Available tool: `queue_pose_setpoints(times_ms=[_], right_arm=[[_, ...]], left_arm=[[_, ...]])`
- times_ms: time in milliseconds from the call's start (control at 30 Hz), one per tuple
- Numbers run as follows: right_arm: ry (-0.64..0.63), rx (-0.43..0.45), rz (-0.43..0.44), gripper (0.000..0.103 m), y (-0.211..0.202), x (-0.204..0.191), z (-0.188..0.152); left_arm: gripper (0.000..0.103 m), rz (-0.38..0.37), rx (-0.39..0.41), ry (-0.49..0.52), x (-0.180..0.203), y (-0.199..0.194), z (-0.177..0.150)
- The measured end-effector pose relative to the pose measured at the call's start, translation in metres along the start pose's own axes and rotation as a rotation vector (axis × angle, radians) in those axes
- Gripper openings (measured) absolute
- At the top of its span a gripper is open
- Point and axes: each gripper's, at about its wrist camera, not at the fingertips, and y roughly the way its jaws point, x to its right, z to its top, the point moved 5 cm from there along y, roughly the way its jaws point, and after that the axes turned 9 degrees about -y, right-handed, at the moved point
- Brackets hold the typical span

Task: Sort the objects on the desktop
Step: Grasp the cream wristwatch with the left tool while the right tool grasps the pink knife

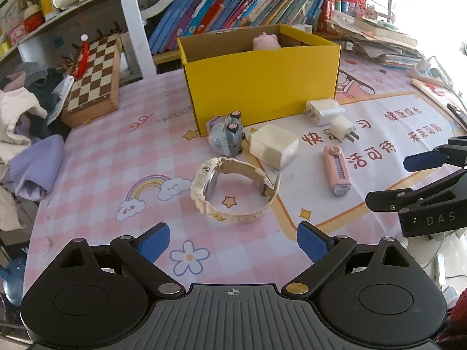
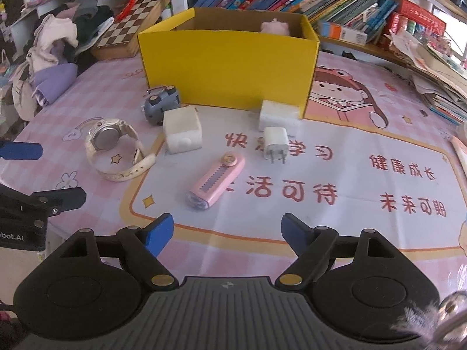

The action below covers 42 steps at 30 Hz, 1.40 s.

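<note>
A cream wristwatch [image 1: 233, 189] lies on the pink mat just ahead of my left gripper [image 1: 233, 242], which is open and holds nothing. My right gripper [image 2: 227, 230] is open too, and a pink utility knife [image 2: 217, 180] lies a short way beyond its fingertips. Also on the mat are a grey toy car [image 1: 226, 135], a white block charger [image 1: 274, 145], a white plug adapter [image 2: 275, 143] and a second white charger [image 2: 278, 113]. Behind them stands an open yellow box [image 2: 227, 67] with a pink soft toy [image 2: 274, 26] inside.
A wooden chessboard [image 1: 93, 78] leans at the back left beside a pile of clothes [image 1: 26, 134]. Books [image 1: 233, 8] fill the shelf behind the box. Stacked papers [image 2: 437, 73] crowd the right side. The mat's left edge [image 1: 43, 204] drops off.
</note>
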Motion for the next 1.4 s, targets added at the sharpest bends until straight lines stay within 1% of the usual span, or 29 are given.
queue_pose_setpoints(times_ms=[233, 433, 667, 933, 1033, 1200, 1233, 1300, 1400], right_arm=[[-0.013, -0.010, 0.019, 0.080, 0.014, 0.001, 0.011], [-0.035, -0.025, 0.029, 0.080, 0.026, 0.001, 0.020], [-0.072, -0.028, 0.035, 0.079, 0.038, 0.000, 0.030], [-0.061, -0.045, 0.049, 0.077, 0.054, 0.004, 0.038], [-0.069, -0.059, 0.057, 0.070, 0.060, 0.002, 0.039], [-0.063, -0.083, 0.064, 0.055, 0.065, 0.005, 0.038], [-0.061, -0.088, 0.065, 0.054, 0.066, 0.005, 0.038], [-0.064, -0.090, 0.063, 0.051, 0.066, 0.006, 0.038], [-0.073, -0.090, 0.059, 0.043, 0.066, 0.007, 0.038]], left_arm=[[0.096, 0.025, 0.000, -0.017, -0.008, 0.010, 0.008], [0.096, 0.033, 0.002, -0.003, -0.006, 0.020, 0.014], [0.096, 0.038, 0.021, -0.032, -0.012, 0.030, 0.026], [0.094, 0.048, 0.009, -0.036, -0.016, 0.043, 0.031], [0.094, 0.053, 0.010, -0.041, -0.018, 0.046, 0.033], [0.083, 0.055, 0.003, -0.046, -0.020, 0.053, 0.035], [0.081, 0.054, 0.000, -0.049, -0.021, 0.054, 0.035], [0.073, 0.051, -0.005, -0.055, -0.022, 0.057, 0.036], [0.064, 0.041, -0.012, -0.055, -0.022, 0.061, 0.036]])
